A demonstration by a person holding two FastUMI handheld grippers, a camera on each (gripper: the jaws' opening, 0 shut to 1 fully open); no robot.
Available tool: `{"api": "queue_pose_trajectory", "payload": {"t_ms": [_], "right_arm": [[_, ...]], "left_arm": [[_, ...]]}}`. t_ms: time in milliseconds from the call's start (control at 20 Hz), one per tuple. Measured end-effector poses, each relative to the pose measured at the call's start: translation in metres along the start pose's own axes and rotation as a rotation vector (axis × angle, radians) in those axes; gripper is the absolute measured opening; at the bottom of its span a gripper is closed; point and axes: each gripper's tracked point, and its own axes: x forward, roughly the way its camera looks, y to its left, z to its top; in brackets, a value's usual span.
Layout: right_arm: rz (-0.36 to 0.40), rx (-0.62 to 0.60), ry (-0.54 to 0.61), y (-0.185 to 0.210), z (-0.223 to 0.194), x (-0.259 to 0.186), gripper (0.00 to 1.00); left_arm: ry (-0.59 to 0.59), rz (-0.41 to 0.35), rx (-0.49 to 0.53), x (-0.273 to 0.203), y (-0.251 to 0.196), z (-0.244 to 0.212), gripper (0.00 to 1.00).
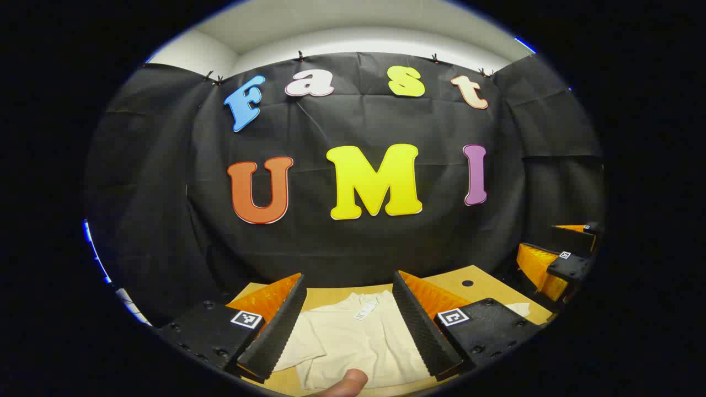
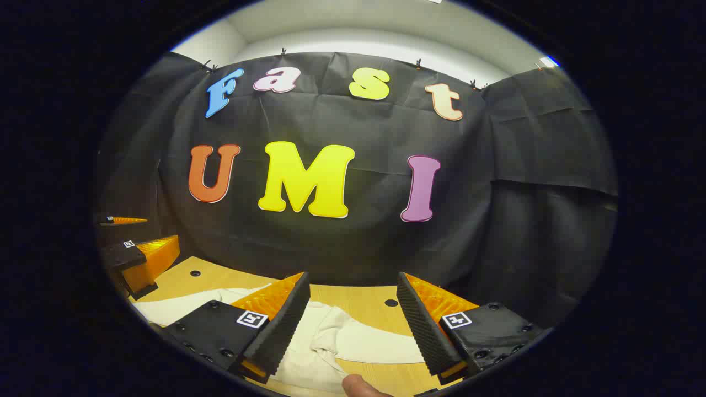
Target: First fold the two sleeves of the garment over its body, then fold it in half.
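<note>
- The shirt (image 1: 353,342) lies on the wooden counter (image 1: 485,281), pale and mostly flat, its collar end with the tag turned toward the far wall.
- In the right gripper view a sleeve (image 2: 380,344) stretches out sideways over the bare counter — it is not lying over the body. The cloth near that shoulder is bunched into a few soft ridges.
- The other sleeve is mostly hidden behind your left claw's finger, so I cannot tell how it lies.
- My judgement: the sleeve step is the one in hand, since at least one sleeve is still spread out. The halfway fold looks to lie further off.
- Whatever comes next calls for a pinch on a thin, limp edge — go low enough to catch cloth without scraping wood, and carry it flat so it does not drag the body along.
- Your left claw (image 1: 353,331) is wide open with nothing in it, held above the shirt's middle and pointing at the wall.
- Your right claw (image 2: 353,336) is just as wide open and empty, poised over the shoulder and the outstretched sleeve.
- A fingertip (image 1: 347,383) of yours shows at the bottom edge.
</note>
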Motion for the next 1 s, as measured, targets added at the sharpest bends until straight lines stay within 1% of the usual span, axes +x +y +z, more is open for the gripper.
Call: {"api": "queue_pose_trajectory", "payload": {"t_ms": [350, 450, 750, 850, 1000], "right_arm": [[-0.003, 0.005, 0.021, -0.01, -0.01, 0.01, 0.98], [-0.022, -0.011, 0.014, -0.016, -0.01, 0.009, 0.98], [-0.039, -0.009, 0.013, -0.027, -0.012, 0.013, 0.98], [-0.052, -0.006, 0.02, -0.035, -0.015, 0.016, 0.98], [-0.092, 0.008, 0.043, -0.06, -0.024, 0.026, 0.98]], "left_arm": [[0.02, 0.017, -0.004, 0.004, -0.001, -0.007, 0.99], [0.025, 0.02, -0.004, 0.004, -0.001, -0.008, 0.99], [0.031, 0.036, -0.012, 0.003, 0.005, -0.013, 0.99], [0.029, 0.041, -0.006, 0.003, 0.006, -0.012, 0.99], [0.022, 0.059, 0.0, 0.003, 0.008, -0.01, 0.99]]}}
